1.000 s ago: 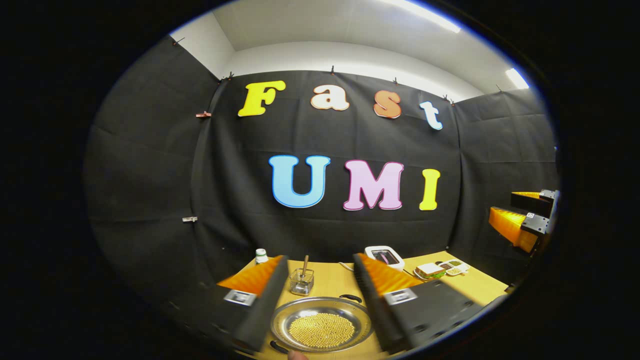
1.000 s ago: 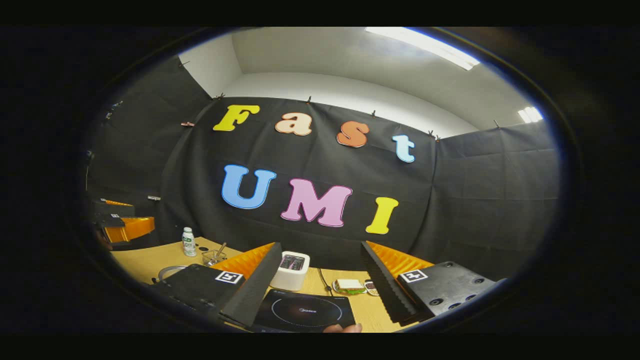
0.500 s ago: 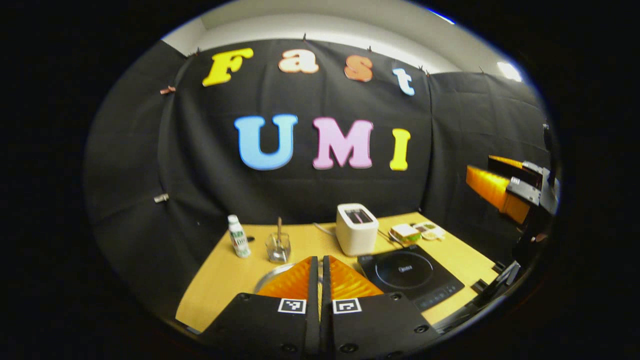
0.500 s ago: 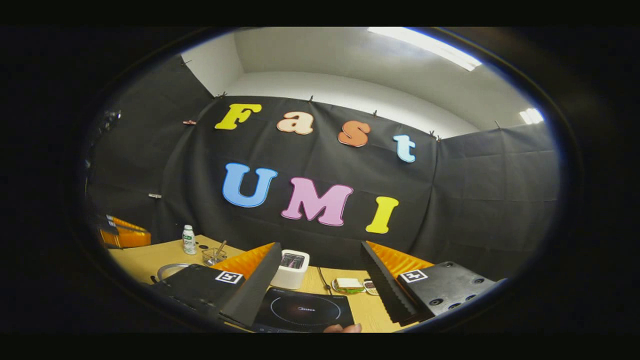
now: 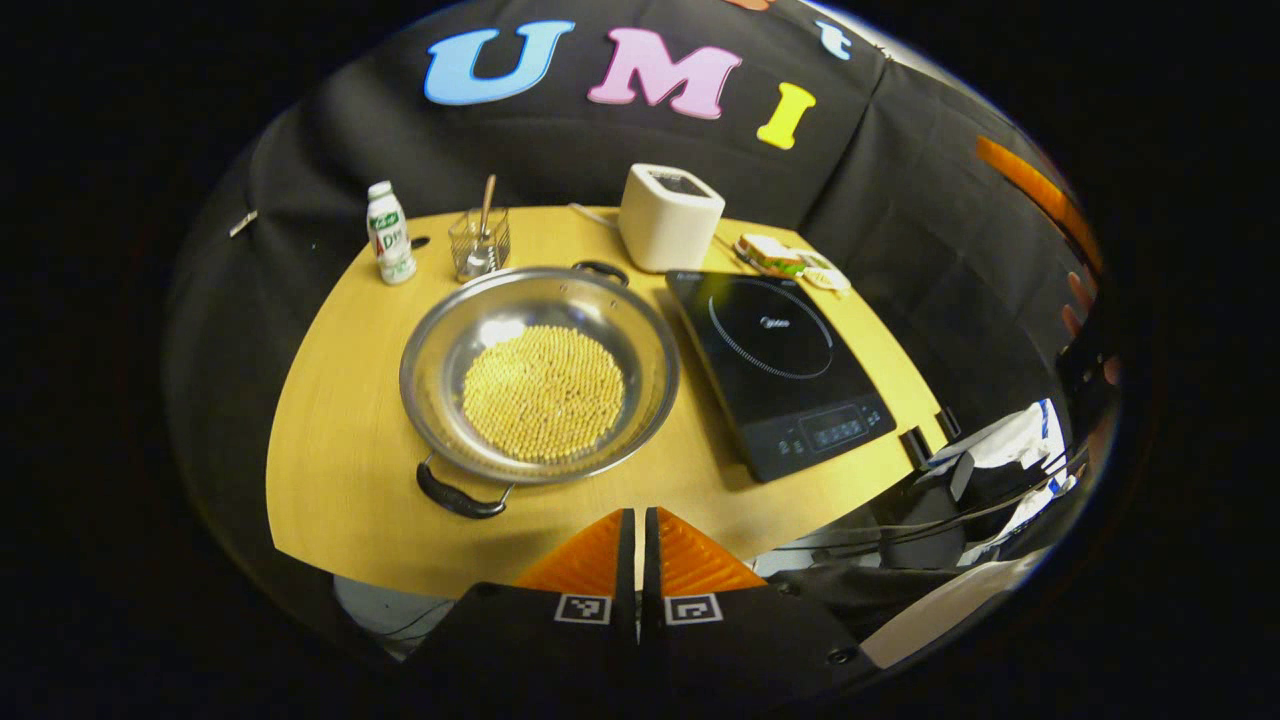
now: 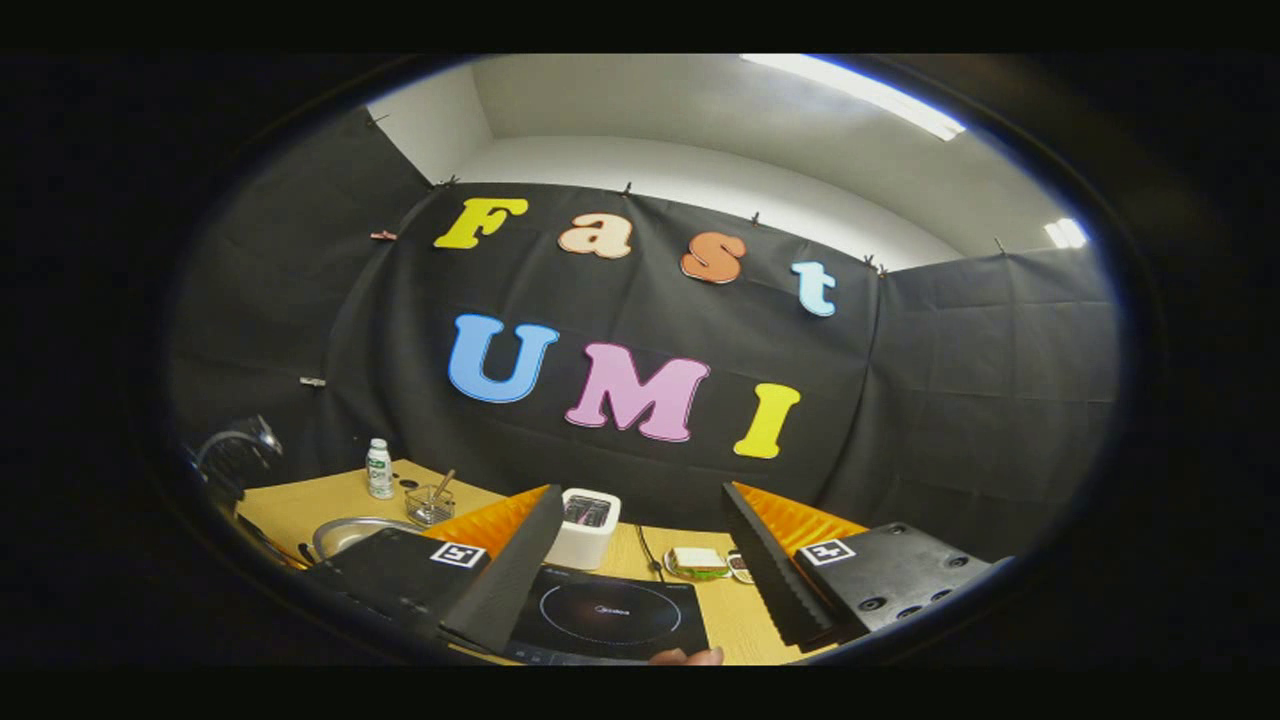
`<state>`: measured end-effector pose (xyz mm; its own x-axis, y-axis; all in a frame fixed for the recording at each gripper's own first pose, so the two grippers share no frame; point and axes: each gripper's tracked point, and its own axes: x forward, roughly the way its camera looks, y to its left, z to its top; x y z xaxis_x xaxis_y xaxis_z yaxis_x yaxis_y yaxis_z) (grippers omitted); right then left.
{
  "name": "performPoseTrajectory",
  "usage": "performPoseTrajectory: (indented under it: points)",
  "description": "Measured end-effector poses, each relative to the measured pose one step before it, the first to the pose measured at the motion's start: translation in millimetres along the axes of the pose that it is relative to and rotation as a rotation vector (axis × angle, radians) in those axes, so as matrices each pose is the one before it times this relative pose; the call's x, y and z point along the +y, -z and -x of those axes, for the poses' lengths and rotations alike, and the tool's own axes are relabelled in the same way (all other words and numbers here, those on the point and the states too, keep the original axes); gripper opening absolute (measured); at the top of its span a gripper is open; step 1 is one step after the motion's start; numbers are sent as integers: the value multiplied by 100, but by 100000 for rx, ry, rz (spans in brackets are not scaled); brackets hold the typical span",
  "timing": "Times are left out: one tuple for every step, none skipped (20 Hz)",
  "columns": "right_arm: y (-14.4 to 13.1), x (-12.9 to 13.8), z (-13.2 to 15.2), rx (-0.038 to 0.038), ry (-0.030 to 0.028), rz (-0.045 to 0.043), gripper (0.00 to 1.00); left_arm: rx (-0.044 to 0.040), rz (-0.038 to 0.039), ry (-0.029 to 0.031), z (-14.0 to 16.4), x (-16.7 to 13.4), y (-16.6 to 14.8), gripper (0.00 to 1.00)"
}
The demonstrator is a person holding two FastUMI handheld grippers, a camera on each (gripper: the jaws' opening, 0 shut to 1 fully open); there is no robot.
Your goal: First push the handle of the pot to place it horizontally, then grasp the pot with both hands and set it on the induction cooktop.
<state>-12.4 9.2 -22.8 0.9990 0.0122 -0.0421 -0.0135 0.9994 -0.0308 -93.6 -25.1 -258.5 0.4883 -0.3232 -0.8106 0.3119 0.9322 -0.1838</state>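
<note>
1. The left gripper hangs above the near edge of the table. Its two fingers are pressed together with nothing between them, so it works as one blunt tip — I judge this a good form for pushing.
2. Just beyond it lies the near handle of the pot. It is a dark curved loop and looks smooth, maybe plastic. The far handle sits at the opposite rim, so the two handles run near to far and not side to side.
3. To do the step well, I would put the closed tip against the side of the near handle and sweep slowly, so that the pot turns in place and does not slide toward the edge.
4. The pot is wide, shallow and of shiny metal. It rests on the table to the left of the induction cooktop, not on it. Inside is a flat heap of small yellow beans — a sudden push could scatter them.
5. The cooktop is a flat dark glossy slab with a ring mark.
6. The right gripper is held wide apart, with nothing between its fingers.
7. Farther back stand a white boxy toaster, a small bottle and a clear glass.
</note>
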Motion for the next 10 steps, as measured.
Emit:
performPoseTrajectory:
  points:
    - [59,44,-121,309,35,135,98,2343,1393,-705,-367,646,332,5]
    - [185,19,64,434,-140,102,98,1299,1165,-751,-282,650,149,5]
    - [204,78,171,482,-35,100,98,1311,863,-584,-362,521,207,5]
    - [114,17,49,492,1,96,98,706,376,161,-390,571,-65,5]
    - [68,5,-26,329,56,26,98,1842,143,1752,-523,284,238,5]
    - [-126,9,38,-123,162,29,98,2903,432,1242,-547,424,187,5]
    - [-136,-32,36,-415,108,0,98,3473,36,509,-447,630,258,5]
    - [-91,-6,-17,-181,104,47,98,3271,-712,107,-467,664,79,5]
    - [112,-32,9,59,-34,87,97,2164,-1105,-1051,-508,836,-95,5]
    - [96,25,97,299,94,128,97,1835,-1036,-1062,-363,691,-219,5]
